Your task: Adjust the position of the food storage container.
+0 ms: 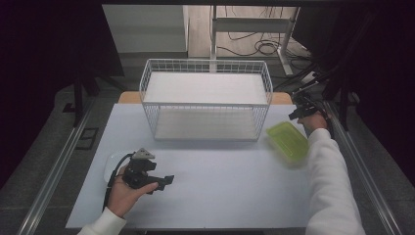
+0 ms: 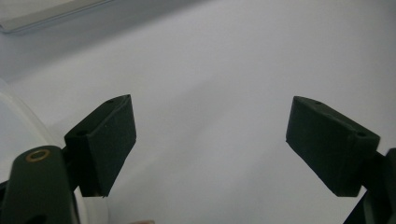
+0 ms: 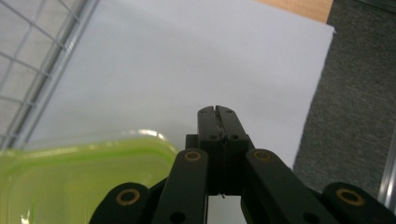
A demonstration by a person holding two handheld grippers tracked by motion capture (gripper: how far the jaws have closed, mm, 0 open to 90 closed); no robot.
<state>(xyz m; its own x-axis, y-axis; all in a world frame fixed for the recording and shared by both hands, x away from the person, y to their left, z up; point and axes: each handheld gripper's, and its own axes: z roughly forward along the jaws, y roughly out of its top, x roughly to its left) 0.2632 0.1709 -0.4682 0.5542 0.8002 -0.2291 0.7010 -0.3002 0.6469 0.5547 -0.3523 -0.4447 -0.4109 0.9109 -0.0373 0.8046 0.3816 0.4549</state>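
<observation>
Little looks done yet: the translucent green plastic container (image 1: 288, 141) lies on the white tabletop (image 1: 220, 186) beside the white wire basket (image 1: 205, 98), held by nothing. The right gripper (image 1: 299, 112) hovers at its far corner with fingers pressed together and empty, while the left gripper (image 1: 166, 180) rests wide open near a white plate (image 1: 111, 164).

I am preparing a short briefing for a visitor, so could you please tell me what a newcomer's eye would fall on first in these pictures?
The bright lime-green translucent plastic container at the right of the pale table stands out first, with the right tongs, jaws closed, just beyond its far end. Behind the table's middle stands a large white wire basket rack. At the near left, the left tongs gape open beside a round white plate.
</observation>
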